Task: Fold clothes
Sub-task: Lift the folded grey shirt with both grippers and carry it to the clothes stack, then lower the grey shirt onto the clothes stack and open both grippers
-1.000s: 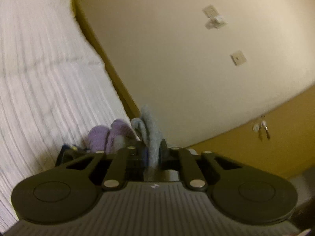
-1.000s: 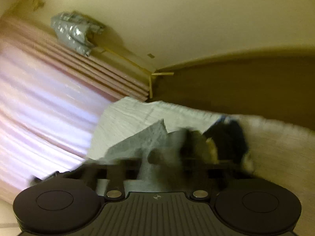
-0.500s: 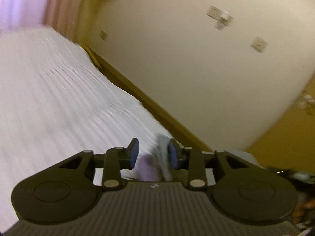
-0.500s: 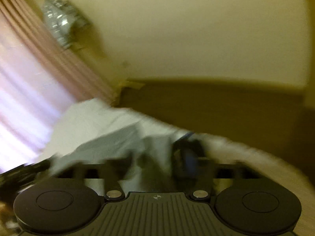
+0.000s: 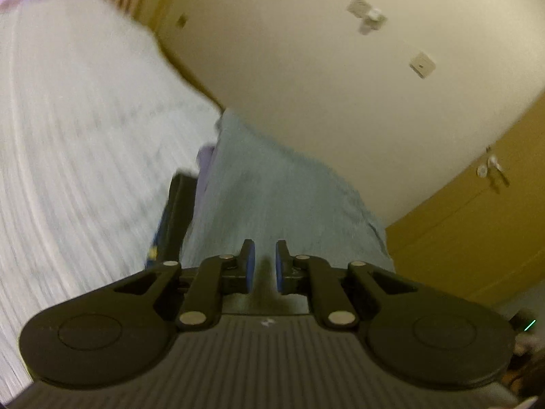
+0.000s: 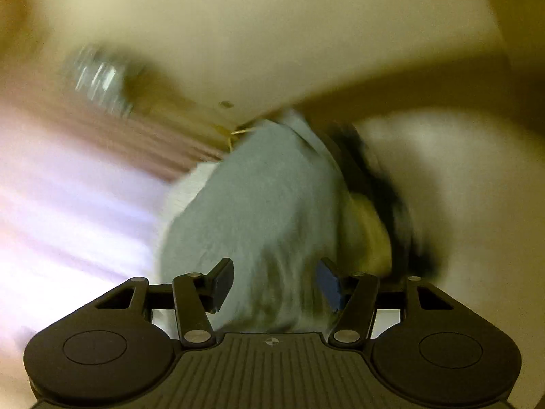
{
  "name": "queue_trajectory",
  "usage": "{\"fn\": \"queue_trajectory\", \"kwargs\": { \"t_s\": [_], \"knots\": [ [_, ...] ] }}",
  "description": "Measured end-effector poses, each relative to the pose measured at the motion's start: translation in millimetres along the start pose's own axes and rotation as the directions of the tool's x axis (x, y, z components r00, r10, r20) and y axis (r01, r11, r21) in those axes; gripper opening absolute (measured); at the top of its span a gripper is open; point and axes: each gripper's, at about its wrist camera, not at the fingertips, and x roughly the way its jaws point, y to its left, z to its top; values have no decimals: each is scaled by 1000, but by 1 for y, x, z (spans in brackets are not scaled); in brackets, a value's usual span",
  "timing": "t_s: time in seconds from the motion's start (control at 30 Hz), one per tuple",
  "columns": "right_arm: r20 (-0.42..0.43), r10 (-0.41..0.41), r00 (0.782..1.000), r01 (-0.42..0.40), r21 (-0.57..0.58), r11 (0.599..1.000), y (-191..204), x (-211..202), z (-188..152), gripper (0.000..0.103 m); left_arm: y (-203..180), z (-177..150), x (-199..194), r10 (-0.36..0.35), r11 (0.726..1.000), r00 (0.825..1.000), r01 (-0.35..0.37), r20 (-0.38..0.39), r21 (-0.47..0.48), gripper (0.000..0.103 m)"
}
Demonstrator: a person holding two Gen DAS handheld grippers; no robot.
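A pale grey-blue garment (image 5: 272, 197) lies spread on the white ribbed bed cover (image 5: 75, 156), straight ahead of my left gripper (image 5: 262, 266). The left fingers stand a narrow gap apart with nothing clamped between them. In the right wrist view the same grey garment (image 6: 259, 211) lies under and ahead of my right gripper (image 6: 276, 283), whose jaws are wide open around the cloth without pinching it. This view is heavily blurred. A dark garment (image 5: 177, 211) and a bit of purple cloth (image 5: 204, 156) lie at the grey garment's left edge.
A cream wall (image 5: 306, 68) with small fittings and an ochre cupboard door (image 5: 477, 225) stand behind the bed. Pink curtains (image 6: 68, 177) and a silvery bundle (image 6: 98, 81) are at the left. Dark and yellowish clothes (image 6: 374, 225) lie right of the grey garment.
The left gripper let go of the bunched grey cloth and opened slightly. The grey garment now lies spread out flat. The right gripper opened wide and both views swung.
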Motion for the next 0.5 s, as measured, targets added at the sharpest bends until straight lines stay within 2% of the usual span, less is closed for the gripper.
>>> {"fn": "queue_trajectory", "kwargs": {
  "t_s": [0.03, 0.07, 0.13, 0.17, 0.23, 0.33, 0.37, 0.4, 0.43, 0.47, 0.5],
  "knots": [
    [-3, 33, 999, -33, 140, 990, -20, -4, -4, 59, 4, -1, -3, -1, 1000, 1000, 1, -6, -19, 8],
    [-1, 67, 998, -64, 277, 959, -39, -8, -8, 59, 8, -1, -5, -8, 999, 1000, 7, -10, -36, 9],
    [48, 155, 987, -159, 482, 862, -64, -4, -14, 59, 12, -1, -8, -20, 998, 1000, 19, -6, -65, 14],
    [82, 208, 975, -217, 576, 788, -72, 2, -19, 59, 12, 0, -8, -26, 997, 1000, 25, 0, -73, 16],
    [126, 277, 953, -285, 687, 669, -70, 16, -24, 59, 14, 1, -9, -35, 996, 999, 36, 5, -84, 18],
    [136, 269, 953, -272, 773, 573, -73, 31, -34, 59, 17, 2, -2, -54, 993, 998, 52, -16, -105, 20],
    [133, 262, 956, -272, 738, 617, -65, 30, -30, 59, 19, 2, 2, -54, 993, 998, 51, -26, -110, 20],
    [128, 253, 959, -270, 686, 676, -55, 29, -24, 53, 21, 3, 6, -51, 992, 998, 47, -32, -113, 19],
    [124, 245, 962, -267, 629, 730, -45, 27, -19, 17, 21, 4, 9, -49, 992, 998, 45, -32, -114, 19],
    [121, 235, 964, -262, 569, 780, -35, 26, -13, 9, 23, 4, 11, -49, 992, 998, 45, -31, -119, 19],
    [118, 226, 967, -255, 505, 825, -25, 24, -8, 8, 25, 5, 12, -51, 991, 998, 47, -29, -128, 19]
  ]
}}
